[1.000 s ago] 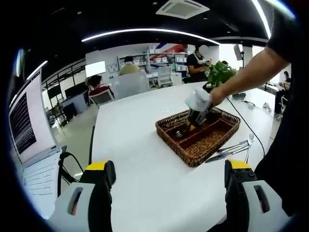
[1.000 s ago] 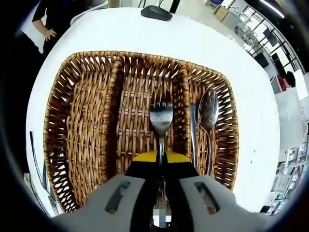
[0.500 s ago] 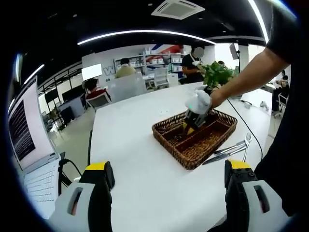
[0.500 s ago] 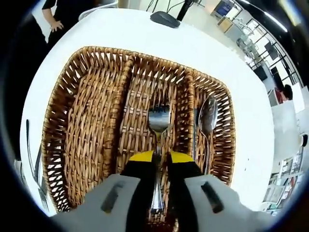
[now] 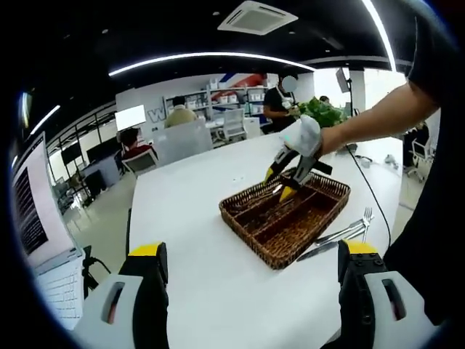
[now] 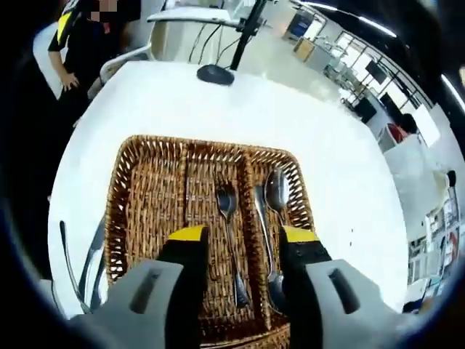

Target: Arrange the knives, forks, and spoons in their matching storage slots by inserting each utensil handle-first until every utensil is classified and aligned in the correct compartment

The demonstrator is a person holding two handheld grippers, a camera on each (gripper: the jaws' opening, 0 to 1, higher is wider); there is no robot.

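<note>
Wicker tray (image 6: 145, 189) holds one fork (image 6: 227, 218) and two spoons (image 6: 276, 196); both tools spread, cutlery left outside at lower left.

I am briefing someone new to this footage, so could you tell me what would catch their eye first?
The brown woven wicker tray with three compartments on the white table stands out. A silver metal fork lies in its middle compartment, with the open right gripper above it. More silver cutlery lies on the table beside the tray.

Open-plan office, desks (image 5: 109, 163), monitors (image 5: 131, 116), shelving (image 5: 232, 98)
</note>
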